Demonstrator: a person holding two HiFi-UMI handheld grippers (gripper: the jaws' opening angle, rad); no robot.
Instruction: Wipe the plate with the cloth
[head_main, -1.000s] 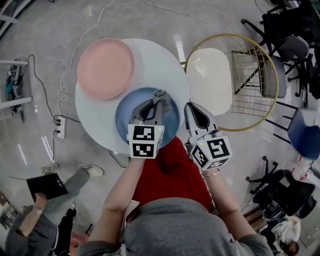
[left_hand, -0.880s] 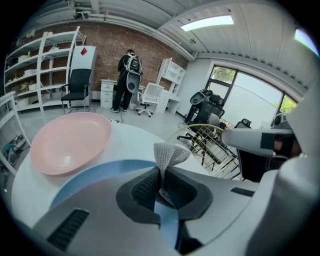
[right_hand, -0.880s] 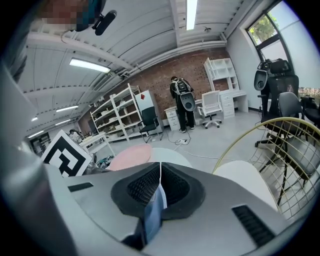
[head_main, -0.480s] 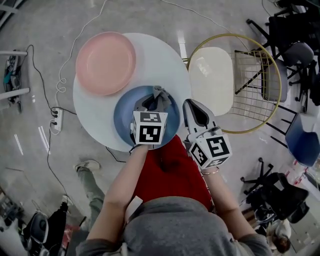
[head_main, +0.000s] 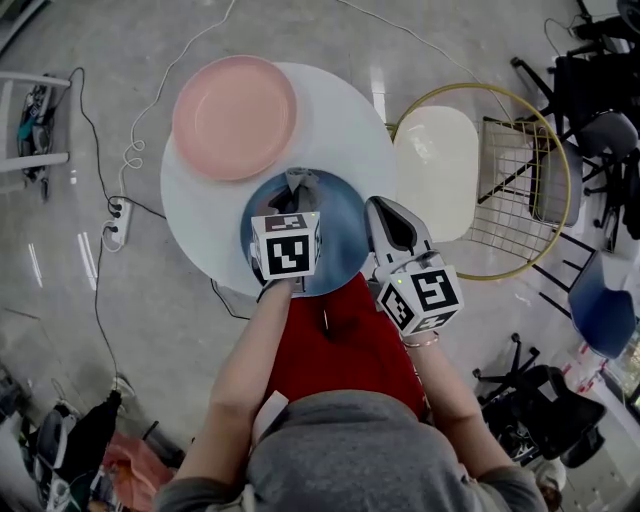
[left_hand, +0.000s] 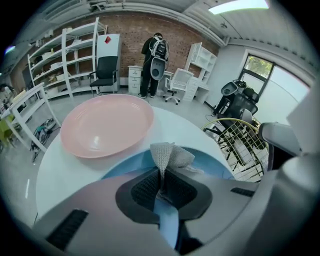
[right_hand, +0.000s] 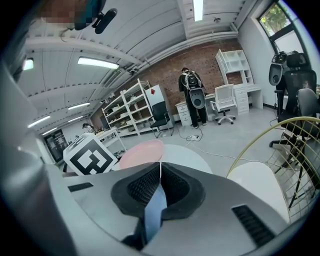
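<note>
A grey knitted cloth (left_hand: 169, 154) is pinched between the closed left tongs (left_hand: 161, 176). Its loose end sticks out past their tips, over the far part of a round blue plate (head_main: 340, 235). That plate sits at the near edge of a round white table (head_main: 340, 120), with a round pink plate (head_main: 235, 115) to its far left. The right tongs (right_hand: 160, 170) are closed on nothing, just right of the blue plate.

bright ceiling strips | floor glare | fisheye edges | near jaws soft
</note>
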